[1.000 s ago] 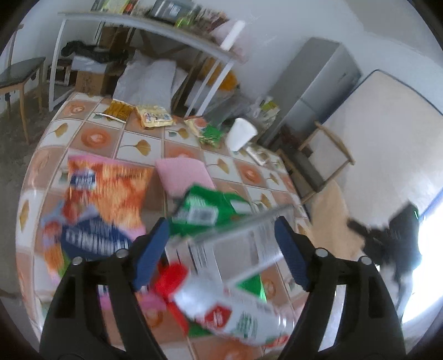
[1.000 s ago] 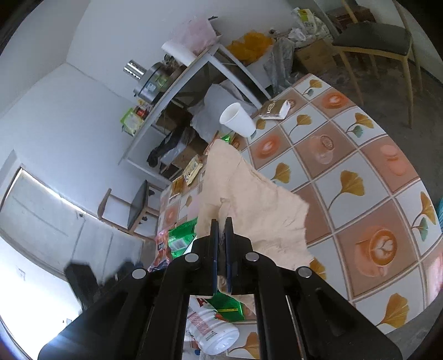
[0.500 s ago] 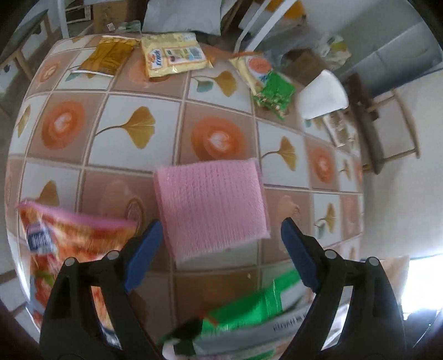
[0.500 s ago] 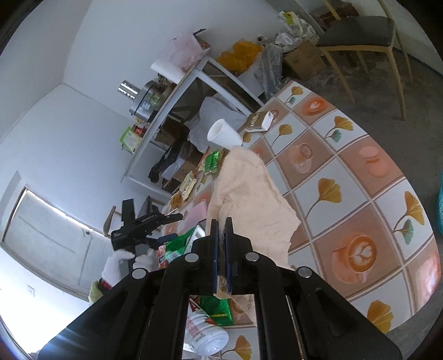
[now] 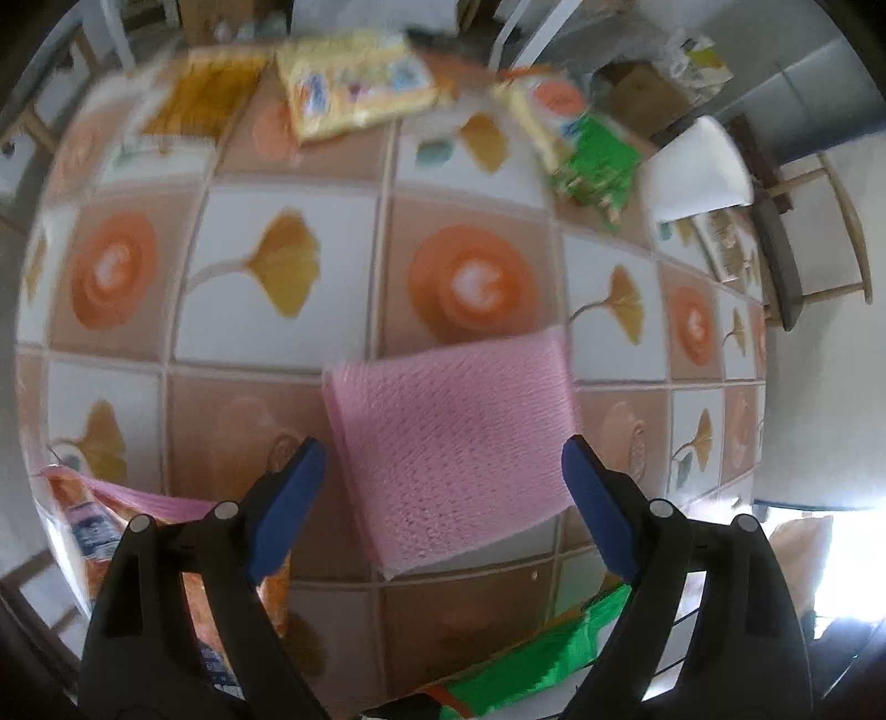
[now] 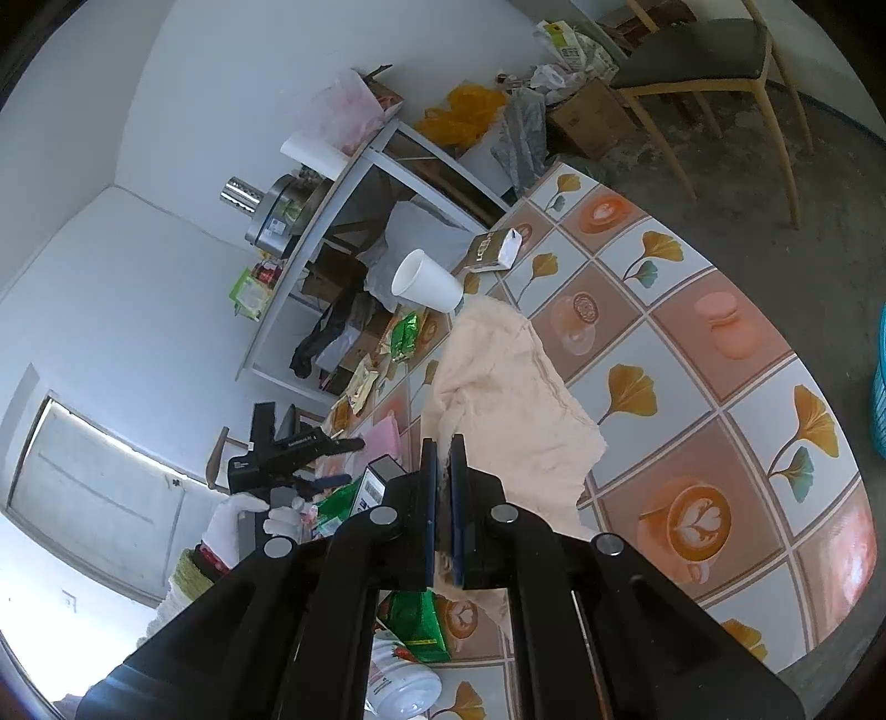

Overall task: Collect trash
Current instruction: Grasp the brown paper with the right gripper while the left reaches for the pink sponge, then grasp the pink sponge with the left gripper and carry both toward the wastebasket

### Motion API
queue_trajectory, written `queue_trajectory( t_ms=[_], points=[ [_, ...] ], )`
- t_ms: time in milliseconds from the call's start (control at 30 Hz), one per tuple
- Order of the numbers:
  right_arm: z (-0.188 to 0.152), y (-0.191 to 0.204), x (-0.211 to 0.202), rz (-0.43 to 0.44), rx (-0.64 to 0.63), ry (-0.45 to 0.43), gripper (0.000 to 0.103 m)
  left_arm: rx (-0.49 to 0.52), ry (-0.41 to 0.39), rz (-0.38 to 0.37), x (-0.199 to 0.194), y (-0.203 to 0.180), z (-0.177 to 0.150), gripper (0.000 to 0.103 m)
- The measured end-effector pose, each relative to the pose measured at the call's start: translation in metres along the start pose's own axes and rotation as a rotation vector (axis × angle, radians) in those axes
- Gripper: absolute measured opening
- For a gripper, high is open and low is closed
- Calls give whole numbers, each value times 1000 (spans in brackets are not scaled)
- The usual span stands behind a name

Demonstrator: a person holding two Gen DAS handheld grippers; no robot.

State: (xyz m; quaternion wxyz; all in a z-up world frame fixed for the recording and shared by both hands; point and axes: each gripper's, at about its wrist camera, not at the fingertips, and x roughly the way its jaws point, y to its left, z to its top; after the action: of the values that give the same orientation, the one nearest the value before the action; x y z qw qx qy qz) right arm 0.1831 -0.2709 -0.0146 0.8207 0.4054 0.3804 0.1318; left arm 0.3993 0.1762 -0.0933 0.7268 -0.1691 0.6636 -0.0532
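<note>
On the tiled counter (image 5: 277, 354), patterned with orange coffee cups and yellow ginkgo leaves, a flat pink mesh-textured pad (image 5: 451, 448) lies near the middle, directly under the left gripper (image 5: 443, 468). Its blue-tipped fingers (image 5: 288, 498) have just been opening and stand wide apart, one on each side of the pad, with no visible contact; nothing is held. Just left of the near finger lies an orange snack bag with a pink edge (image 5: 105, 520), and a green plastic wrapper (image 5: 526, 659) sits at the near edge of that view. At the far side of the counter rest a yellow snack packet (image 5: 360, 83), a brownish-yellow packet (image 5: 205, 99) to its left, a small green sachet (image 5: 598, 160) and a white foam cup on its side (image 5: 698, 171). This view is blurred, so print on the packets cannot be read.

From the right wrist view, the right gripper (image 6: 443, 498) has its fingers pressed together on a crumpled peach-coloured paper sheet (image 6: 509, 399), which spreads away from them across the counter toward the foam cup. A small brown-and-white carton (image 6: 493, 249) lies just beyond the cup. A white plastic bottle (image 6: 398, 687) lies at the near edge, below a green packet (image 6: 415, 620). To the left, a white-gloved hand (image 6: 232, 515) grips the handle of the left gripper. A wooden chair with a dark seat (image 6: 698, 50) stands on the floor at far right.
</note>
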Motion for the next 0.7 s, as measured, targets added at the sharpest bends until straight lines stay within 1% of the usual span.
queue_trajectory(
  t_ms=[67,100,200,300,333,367,433,467,500,567,633,667,700],
  points=[
    [0,-1,3,1,7,4,5,-37,41,-18,8,7,2,83],
    [0,-2,3,1,9,6,5,-43,46,-23,10,8,2,84],
    [0,-3,5,-4,13,9,5,-7,42,-34,11,1,3,83],
    [2,-5,5,-13,16,4,5,47,28,-18,12,-11,4,78],
    [2,-5,4,-16,18,-1,5,67,22,-20,11,-15,3,75],
    [3,-6,3,-18,19,-3,5,79,18,-19,12,-18,4,74],
    [4,-8,3,-22,23,-8,5,112,0,-11,9,-25,4,66],
    [4,-8,2,-24,24,-9,5,132,-19,-3,6,-29,4,64],
    [5,-9,3,-26,25,-9,5,142,-29,0,4,-32,4,59],
    [4,-10,2,-29,28,-8,5,155,-50,-8,-1,-35,5,52],
    [3,-10,2,-30,29,-8,5,158,-64,-24,-5,-37,8,41],
    [3,-10,2,-31,29,-8,5,159,-75,-31,-7,-39,9,40],
    [3,-10,1,-31,28,-8,5,162,-86,-34,-9,-40,9,36]
  ],
)
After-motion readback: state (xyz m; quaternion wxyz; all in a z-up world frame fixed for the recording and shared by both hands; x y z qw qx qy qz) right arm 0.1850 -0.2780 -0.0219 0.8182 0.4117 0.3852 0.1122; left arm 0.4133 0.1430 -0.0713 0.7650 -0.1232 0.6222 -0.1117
